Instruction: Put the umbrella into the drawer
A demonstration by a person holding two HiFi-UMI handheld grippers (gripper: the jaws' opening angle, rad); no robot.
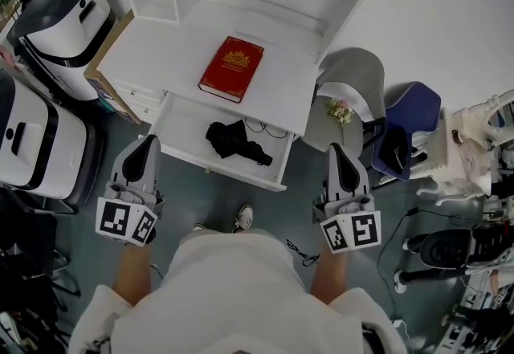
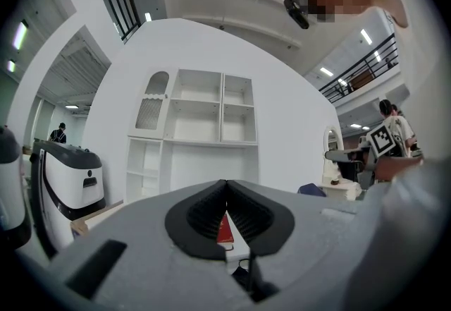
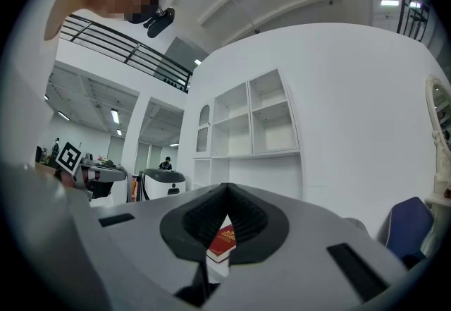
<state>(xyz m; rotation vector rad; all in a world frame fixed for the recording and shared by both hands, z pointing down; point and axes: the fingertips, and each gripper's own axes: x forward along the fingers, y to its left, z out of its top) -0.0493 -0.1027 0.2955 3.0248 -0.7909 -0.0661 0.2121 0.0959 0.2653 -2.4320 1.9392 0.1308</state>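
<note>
The black folded umbrella (image 1: 235, 141) lies inside the open white drawer (image 1: 215, 167) of the desk, in the head view. My left gripper (image 1: 148, 140) hangs in front of the drawer's left end, shut and empty. My right gripper (image 1: 336, 148) is off the drawer's right end, also shut with nothing in it. Both stand apart from the umbrella. In the left gripper view the gripper (image 2: 226, 183) has its tips together, with a sliver of the red book (image 2: 224, 230) behind them. The right gripper view shows that gripper (image 3: 226, 187) with its tips meeting over the same red book (image 3: 224, 243).
A red book (image 1: 231, 68) rests on the white desk top (image 1: 161, 47) under a shelf unit (image 2: 204, 116). Two white machines (image 1: 60, 27) stand at the left. A grey chair (image 1: 355, 75), a blue chair (image 1: 411, 121) and flowers (image 1: 340, 111) are at the right. Cables lie on the floor.
</note>
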